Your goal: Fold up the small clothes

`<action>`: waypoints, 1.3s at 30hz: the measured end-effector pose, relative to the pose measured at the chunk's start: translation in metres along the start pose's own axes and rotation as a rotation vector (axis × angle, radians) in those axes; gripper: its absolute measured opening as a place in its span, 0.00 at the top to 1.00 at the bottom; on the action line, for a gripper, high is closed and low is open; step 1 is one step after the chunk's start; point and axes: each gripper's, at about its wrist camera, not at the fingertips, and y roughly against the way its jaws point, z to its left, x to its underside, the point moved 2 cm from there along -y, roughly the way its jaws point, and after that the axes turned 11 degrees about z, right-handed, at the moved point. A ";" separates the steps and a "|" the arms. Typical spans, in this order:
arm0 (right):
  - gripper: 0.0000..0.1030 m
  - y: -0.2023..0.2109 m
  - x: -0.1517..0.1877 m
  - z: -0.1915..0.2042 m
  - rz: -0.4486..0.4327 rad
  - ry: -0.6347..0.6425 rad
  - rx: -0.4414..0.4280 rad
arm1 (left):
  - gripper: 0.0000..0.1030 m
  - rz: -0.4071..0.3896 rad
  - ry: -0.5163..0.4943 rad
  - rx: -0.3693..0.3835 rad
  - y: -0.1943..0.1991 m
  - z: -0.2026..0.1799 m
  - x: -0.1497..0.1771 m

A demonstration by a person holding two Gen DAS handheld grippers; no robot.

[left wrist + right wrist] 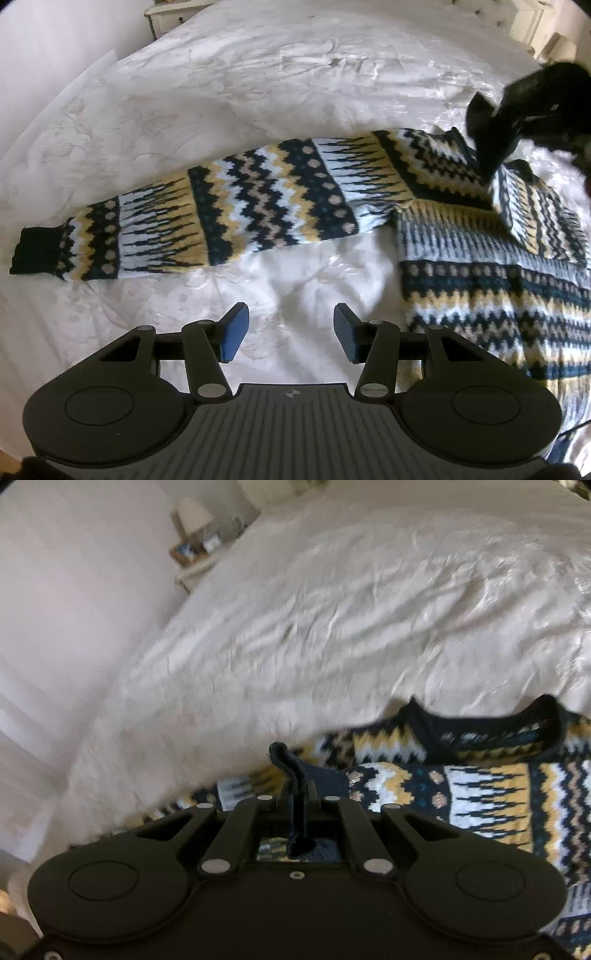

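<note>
A knitted sweater in navy, white and yellow zigzag bands lies on a white bedspread. One sleeve stretches flat to the left, ending in a dark cuff. My left gripper is open and empty, low over the bedspread in front of that sleeve. My right gripper shows at the right, over the sweater's upper body. In the right wrist view the right gripper is shut on the dark cuff of the other sleeve, folded across the sweater below its neckline.
A white nightstand stands beyond the bed's far left corner. In the right wrist view a bedside table with a lamp stands by the wall. The bed's left edge drops off along the pale wall.
</note>
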 end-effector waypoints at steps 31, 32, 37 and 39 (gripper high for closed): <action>0.52 0.063 0.088 -0.154 -0.044 -0.250 0.164 | 0.52 -0.060 -0.172 0.080 -0.035 -0.126 -0.076; 0.51 0.070 0.090 -0.167 -0.054 -0.276 0.175 | 0.52 -0.063 -0.182 0.082 -0.040 -0.135 -0.080; 0.47 0.096 0.090 -0.220 -0.091 -0.344 0.214 | 0.52 -0.056 -0.214 0.016 -0.077 -0.171 -0.096; 0.46 0.103 0.087 -0.242 -0.108 -0.366 0.225 | 0.52 -0.005 -0.220 -0.041 -0.100 -0.176 -0.096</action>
